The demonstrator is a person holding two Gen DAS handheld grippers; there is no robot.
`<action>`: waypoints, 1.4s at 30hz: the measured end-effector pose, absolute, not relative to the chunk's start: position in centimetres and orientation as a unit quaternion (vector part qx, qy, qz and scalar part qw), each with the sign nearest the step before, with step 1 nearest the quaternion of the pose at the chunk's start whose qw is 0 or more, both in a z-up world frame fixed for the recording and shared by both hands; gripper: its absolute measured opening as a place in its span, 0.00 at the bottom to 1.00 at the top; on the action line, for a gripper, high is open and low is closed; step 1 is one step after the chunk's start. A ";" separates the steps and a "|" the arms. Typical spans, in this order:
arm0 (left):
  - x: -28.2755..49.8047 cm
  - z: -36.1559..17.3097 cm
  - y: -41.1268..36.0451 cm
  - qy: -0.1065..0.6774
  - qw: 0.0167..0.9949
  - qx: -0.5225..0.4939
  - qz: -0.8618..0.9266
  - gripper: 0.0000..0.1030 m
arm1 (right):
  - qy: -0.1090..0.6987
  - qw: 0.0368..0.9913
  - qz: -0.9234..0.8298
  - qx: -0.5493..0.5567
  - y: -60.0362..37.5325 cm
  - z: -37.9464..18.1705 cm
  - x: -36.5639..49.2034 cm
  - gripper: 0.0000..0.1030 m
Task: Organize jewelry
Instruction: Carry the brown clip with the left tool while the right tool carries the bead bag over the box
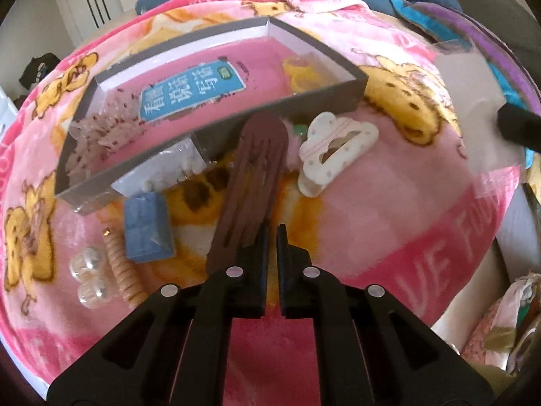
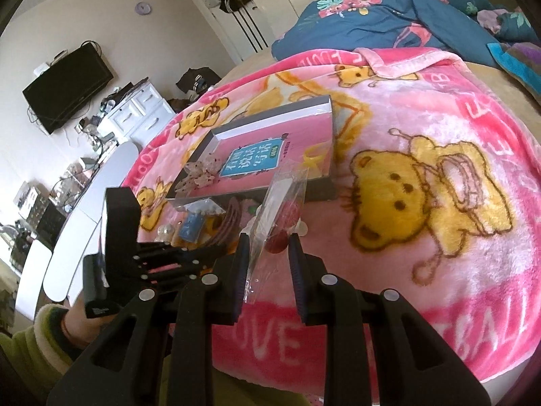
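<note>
So the whole setup sits on a bed covered with a pink bear-print blanket [image 1: 389, 203], and the main thing is a shallow grey box [image 1: 209, 128] with a pink floor and a blue label with white characters in the middle. Inside it there's a clear speckled hair claw [image 1: 101, 135] in the left corner and something yellow [image 1: 301, 74] toward the right end (too blurry to say what). The left gripper [image 1: 273, 237] has its jaws pressed together, and a dark brown ribbed hair clip [image 1: 253, 182] runs up along its left finger, its rounded tip overlapping the box's near wall; I can't tell for sure if it's actually pinched or just lying alongside. Just outside the near wall lie a white cloud-shaped hair claw [image 1: 334, 152], a small clear packet [image 1: 165, 169], a blue packet [image 1: 147, 228], a beige spiral hair tie [image 1: 123, 270] and two clear round beads [image 1: 89, 277]. In the right wrist view, the right gripper [image 2: 268, 247] has its jaws only slightly apart, pinching a clear plastic sleeve [image 2: 277, 196] with red round pieces [image 2: 284, 223] inside, held up in front of the box's near edge. The person's green sleeve [image 2: 40, 335] shows at lower left in that view.
</note>
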State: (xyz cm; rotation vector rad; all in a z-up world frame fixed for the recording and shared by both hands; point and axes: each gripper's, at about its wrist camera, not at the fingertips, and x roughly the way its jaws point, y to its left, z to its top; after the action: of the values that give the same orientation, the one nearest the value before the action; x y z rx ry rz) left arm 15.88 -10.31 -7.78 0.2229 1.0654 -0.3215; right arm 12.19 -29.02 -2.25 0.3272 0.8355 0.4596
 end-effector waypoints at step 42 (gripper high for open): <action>19.5 -8.0 -9.9 0.517 0.810 0.198 -0.193 0.11 | 0.380 0.881 0.236 0.154 -27.3 0.2 17.0 0.22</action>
State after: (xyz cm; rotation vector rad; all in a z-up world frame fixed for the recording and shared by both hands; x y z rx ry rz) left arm 19.54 -9.93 -7.97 0.4235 1.1046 -0.4123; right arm 17.02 -27.26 0.15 0.3198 0.7916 0.4908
